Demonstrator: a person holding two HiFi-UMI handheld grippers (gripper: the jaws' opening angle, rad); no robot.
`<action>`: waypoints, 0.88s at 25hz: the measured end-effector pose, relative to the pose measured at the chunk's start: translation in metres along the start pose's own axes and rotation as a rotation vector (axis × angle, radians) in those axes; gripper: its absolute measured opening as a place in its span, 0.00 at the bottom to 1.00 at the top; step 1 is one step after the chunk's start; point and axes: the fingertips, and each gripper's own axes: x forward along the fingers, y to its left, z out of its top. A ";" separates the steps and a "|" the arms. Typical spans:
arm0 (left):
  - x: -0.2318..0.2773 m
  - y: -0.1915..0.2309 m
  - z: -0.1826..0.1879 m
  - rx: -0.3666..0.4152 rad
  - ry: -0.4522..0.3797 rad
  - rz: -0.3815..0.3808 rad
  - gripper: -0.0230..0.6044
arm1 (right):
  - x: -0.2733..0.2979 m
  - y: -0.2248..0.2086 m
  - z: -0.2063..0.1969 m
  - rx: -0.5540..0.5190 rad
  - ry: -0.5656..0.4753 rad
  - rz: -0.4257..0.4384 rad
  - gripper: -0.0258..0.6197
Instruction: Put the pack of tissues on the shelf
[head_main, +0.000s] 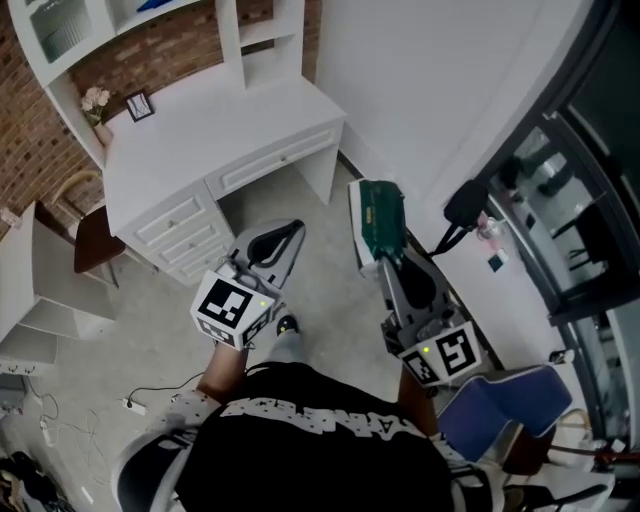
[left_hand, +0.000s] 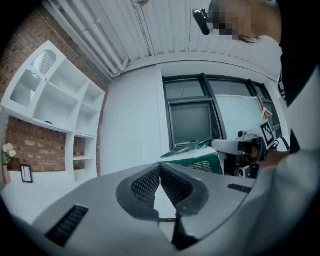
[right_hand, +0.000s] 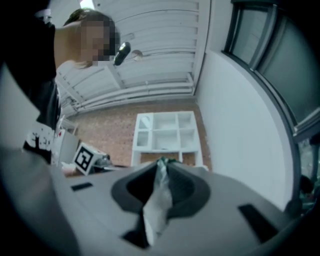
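Note:
The green and white pack of tissues (head_main: 378, 222) hangs in the air in front of me, held by its crimped end in my right gripper (head_main: 385, 262), which is shut on it. In the right gripper view the white wrapper edge (right_hand: 159, 200) is pinched between the jaws. My left gripper (head_main: 290, 235) is shut with nothing in it, level, left of the pack. The left gripper view shows the pack (left_hand: 196, 156) off to its right. The white shelf unit (right_hand: 165, 132) stands against a brick wall ahead, above the white desk (head_main: 200, 130).
A white wall (head_main: 440, 90) runs along my right with a dark window frame (head_main: 590, 150). A brown chair (head_main: 95, 240) and a low white step (head_main: 35, 300) stand left. A blue seat (head_main: 500, 405) is at my right. Flowers (head_main: 96, 103) and a small frame (head_main: 140, 104) sit on the desk.

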 end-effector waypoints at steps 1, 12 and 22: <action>0.005 0.006 0.001 0.002 -0.004 -0.003 0.09 | 0.007 -0.004 0.000 0.009 -0.001 -0.002 0.15; 0.056 0.079 0.006 0.003 -0.019 -0.045 0.09 | 0.089 -0.044 0.000 -0.007 0.008 -0.036 0.15; 0.080 0.150 0.001 -0.032 -0.025 -0.046 0.09 | 0.163 -0.059 -0.011 -0.023 0.031 -0.037 0.15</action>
